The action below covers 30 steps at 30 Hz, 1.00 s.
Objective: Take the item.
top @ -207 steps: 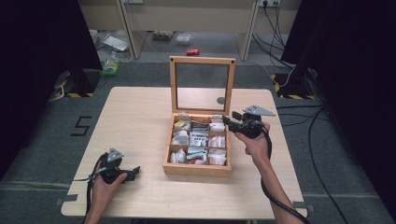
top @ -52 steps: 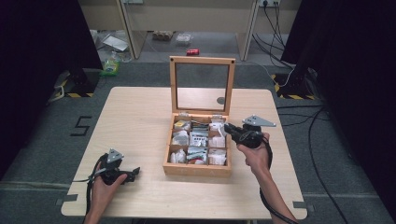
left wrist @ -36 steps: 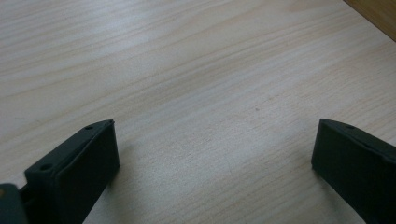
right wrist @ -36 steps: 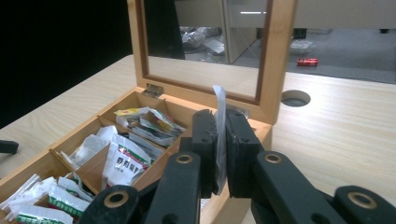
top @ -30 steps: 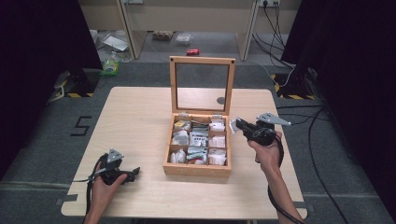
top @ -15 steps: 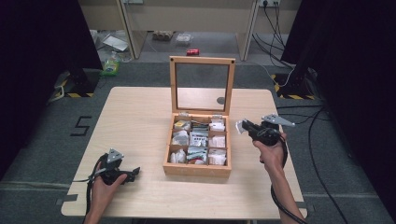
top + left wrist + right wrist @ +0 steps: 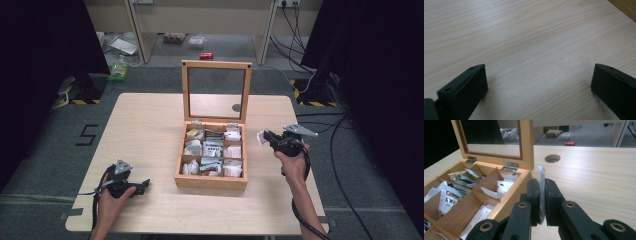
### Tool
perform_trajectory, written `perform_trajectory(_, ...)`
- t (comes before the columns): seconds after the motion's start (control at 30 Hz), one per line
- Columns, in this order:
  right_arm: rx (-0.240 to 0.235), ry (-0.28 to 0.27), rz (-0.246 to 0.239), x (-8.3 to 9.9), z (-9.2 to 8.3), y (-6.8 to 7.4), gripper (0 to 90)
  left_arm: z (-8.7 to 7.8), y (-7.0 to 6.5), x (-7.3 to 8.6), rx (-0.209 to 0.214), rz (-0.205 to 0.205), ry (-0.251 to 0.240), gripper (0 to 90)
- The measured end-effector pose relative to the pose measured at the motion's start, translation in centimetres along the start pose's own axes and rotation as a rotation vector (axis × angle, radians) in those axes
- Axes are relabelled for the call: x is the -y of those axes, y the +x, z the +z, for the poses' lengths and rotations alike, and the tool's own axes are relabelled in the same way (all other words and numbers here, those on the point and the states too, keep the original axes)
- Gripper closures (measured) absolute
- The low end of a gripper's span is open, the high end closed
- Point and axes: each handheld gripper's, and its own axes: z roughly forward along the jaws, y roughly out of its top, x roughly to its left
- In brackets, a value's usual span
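Right gripper view has the right claw clamped on a thin white sachet, held edge-up over the bench just beside the open wooden box. To set it down cleanly, I would lower it flat onto bare wood clear of the box wall before releasing. Left claw rests wide open and empty on the bench.

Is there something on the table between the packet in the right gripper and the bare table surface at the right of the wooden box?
Nothing visible. The right gripper is shut on a thin white packet, held just right of the wooden box. The table beside and beyond it is bare wood, except for a round hole farther back.
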Motion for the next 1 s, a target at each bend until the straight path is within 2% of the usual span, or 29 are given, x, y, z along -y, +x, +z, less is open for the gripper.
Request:
perform_trajectory(0.2,0.014,0.018,0.008,0.6,0.4,-0.6,84.1,0.0,0.0,0.0,0.001,-0.001,0.001,0.0)
perform_trajectory(0.63,0.017,0.06,0.001,1.7,1.4,-0.7,84.1,0.0,0.0,0.0,0.001,-0.001,0.001,0.0)
perform_trajectory(1.0,-0.005,0.116,-0.006,3.0,2.9,0.1,83.9,0.0,0.0,0.0,0.002,-0.001,0.001,0.0)
